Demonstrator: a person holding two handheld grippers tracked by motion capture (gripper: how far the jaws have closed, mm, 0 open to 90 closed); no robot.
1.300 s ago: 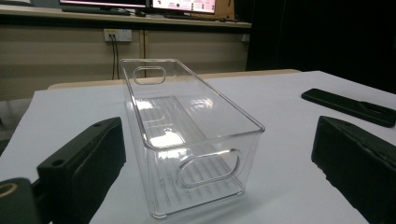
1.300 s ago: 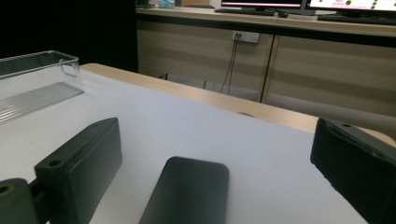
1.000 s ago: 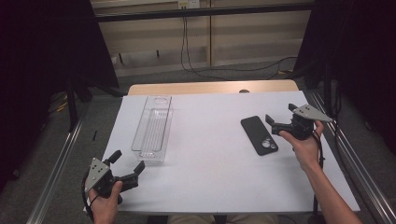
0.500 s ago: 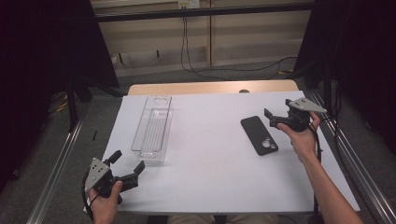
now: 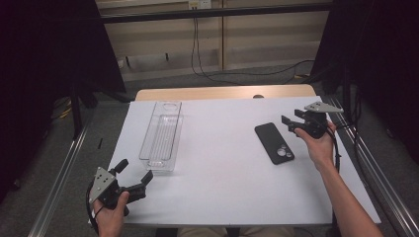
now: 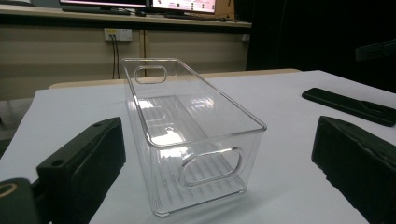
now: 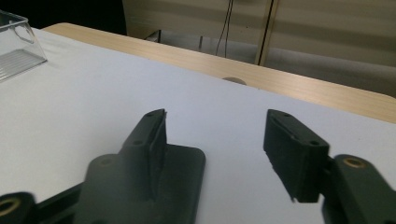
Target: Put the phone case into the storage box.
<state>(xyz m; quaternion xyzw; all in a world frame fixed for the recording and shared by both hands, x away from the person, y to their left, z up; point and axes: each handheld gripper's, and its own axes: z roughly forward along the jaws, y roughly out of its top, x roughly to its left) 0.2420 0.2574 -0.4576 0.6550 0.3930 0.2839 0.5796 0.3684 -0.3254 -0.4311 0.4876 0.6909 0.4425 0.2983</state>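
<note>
R claw [image 5: 290,123] at far end of phone [image 5: 274,143], jaws apart, just been closing, nothing between them yet. Phone flat on counter [image 5: 222,168], right of clear bin [image 5: 161,136]. Lower, straddle edges squarely before pinching. L claw [image 5: 134,174] apart, idle.

The left gripper [image 5: 133,174] sits in the left hand [image 5: 111,217] at the near left corner of the white table [image 5: 222,173]. Its jaws stand wide apart and hold nothing. The right gripper [image 5: 288,124] is held up in the right hand [image 5: 320,145] near the table's right edge, and the forearm reaches in from the near side. Its jaws have just been closing, about halfway now, with nothing between them.
</note>
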